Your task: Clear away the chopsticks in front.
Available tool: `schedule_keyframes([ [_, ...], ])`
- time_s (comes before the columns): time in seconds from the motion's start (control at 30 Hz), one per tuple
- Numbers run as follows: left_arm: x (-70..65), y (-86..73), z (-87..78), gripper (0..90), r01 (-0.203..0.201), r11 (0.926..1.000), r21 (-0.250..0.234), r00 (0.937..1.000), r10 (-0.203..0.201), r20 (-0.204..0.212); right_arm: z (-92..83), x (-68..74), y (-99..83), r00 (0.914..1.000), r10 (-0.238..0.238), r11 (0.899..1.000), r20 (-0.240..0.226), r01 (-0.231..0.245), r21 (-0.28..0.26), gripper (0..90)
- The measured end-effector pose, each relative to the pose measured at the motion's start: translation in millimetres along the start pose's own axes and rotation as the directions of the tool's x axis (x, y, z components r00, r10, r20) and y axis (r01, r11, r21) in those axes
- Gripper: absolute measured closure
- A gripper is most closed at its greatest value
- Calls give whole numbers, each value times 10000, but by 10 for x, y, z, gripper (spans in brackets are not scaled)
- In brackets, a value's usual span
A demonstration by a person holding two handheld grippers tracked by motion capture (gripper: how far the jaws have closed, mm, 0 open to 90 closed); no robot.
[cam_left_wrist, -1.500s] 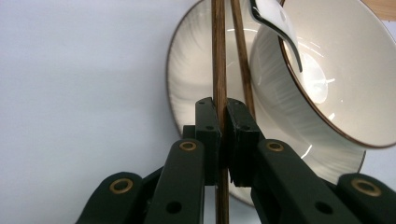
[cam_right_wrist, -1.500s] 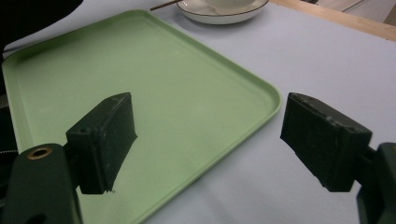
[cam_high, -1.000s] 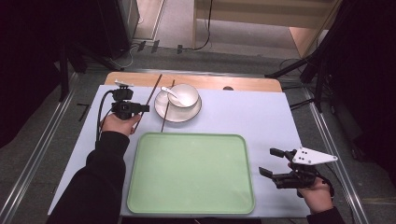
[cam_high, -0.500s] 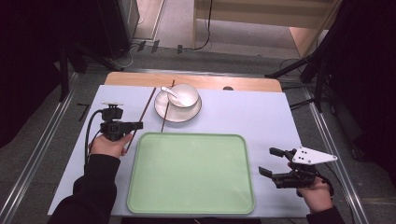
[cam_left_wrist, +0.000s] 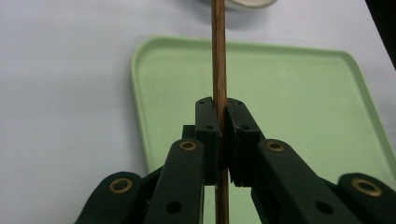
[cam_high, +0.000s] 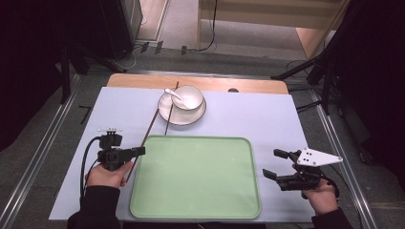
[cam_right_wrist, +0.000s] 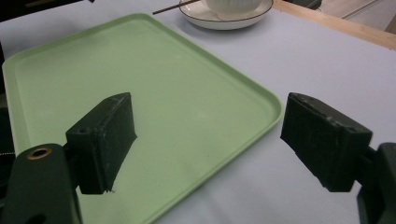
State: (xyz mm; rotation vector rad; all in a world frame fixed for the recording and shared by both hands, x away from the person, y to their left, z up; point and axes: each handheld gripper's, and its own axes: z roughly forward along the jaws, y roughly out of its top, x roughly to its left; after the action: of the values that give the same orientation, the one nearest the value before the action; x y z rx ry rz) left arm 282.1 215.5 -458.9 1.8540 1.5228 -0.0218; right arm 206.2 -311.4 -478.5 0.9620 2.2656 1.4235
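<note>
My left gripper [cam_high: 138,151] [cam_left_wrist: 222,109] is shut on a thin brown chopstick [cam_high: 150,125] [cam_left_wrist: 218,56], just off the left edge of the green tray [cam_high: 196,179] [cam_left_wrist: 289,93]. The stick slants from near the plate down past the person's left hand. A second chopstick [cam_high: 171,112] lies against the white plate [cam_high: 196,117], which carries a white bowl [cam_high: 190,97] and a spoon [cam_high: 172,93]. My right gripper [cam_high: 273,163] [cam_right_wrist: 210,135] stands open to the right of the tray [cam_right_wrist: 154,93], with nothing between its jaws.
A pale blue mat [cam_high: 258,119] covers the table, with a wooden strip [cam_high: 215,83] along its far edge. Metal rails and dark floor flank both sides. The plate's rim [cam_right_wrist: 224,23] sits beyond the tray's far corner in the right gripper view.
The left hand has drawn back from beside the plate toward the near left, carrying the chopstick to the tray's left edge. The right hand has stayed put.
</note>
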Motion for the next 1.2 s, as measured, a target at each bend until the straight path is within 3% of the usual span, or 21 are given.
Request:
schedule_keyframes([
  [0.23, -9, -280, -40, 855, 194, 9994, 278, 9984, -179, -538, 19, 1, 13, 10000, -44, 10000, -47, 44, 6, 182],
  [0.4, -24, -467, -13, 855, 503, 9970, 580, 9980, -479, -423, 20, -4, 18, 10000, -59, 10000, -35, 59, -12, 182],
  [0.5, -26, -514, 22, 854, 573, 9953, 775, 9964, -522, -664, 26, -2, 21, 10000, -66, 10000, -57, 66, -18, 182],
  [0.63, 18, -542, 56, 854, 897, 9911, 983, 9941, -832, -690, 25, 2, 23, 9999, -75, 10000, -74, 75, -10, 182],
  [0.87, -48, -529, 249, 852, 513, 9879, 1464, 9949, -377, -938, 23, -1, 21, 9999, -59, 10000, -85, 59, -22, 182],
  [1.0, -77, -528, 275, 850, 387, 9898, 1374, 9952, -259, -942, 19, -4, 19, 9999, -70, 10000, -74, 70, -18, 182],
  [1.2, -136, -541, 283, 816, -187, 9919, 1260, 9912, 349, -1278, 22, 1, 18, 9999, -80, 10000, -81, 80, 6, 182],
])
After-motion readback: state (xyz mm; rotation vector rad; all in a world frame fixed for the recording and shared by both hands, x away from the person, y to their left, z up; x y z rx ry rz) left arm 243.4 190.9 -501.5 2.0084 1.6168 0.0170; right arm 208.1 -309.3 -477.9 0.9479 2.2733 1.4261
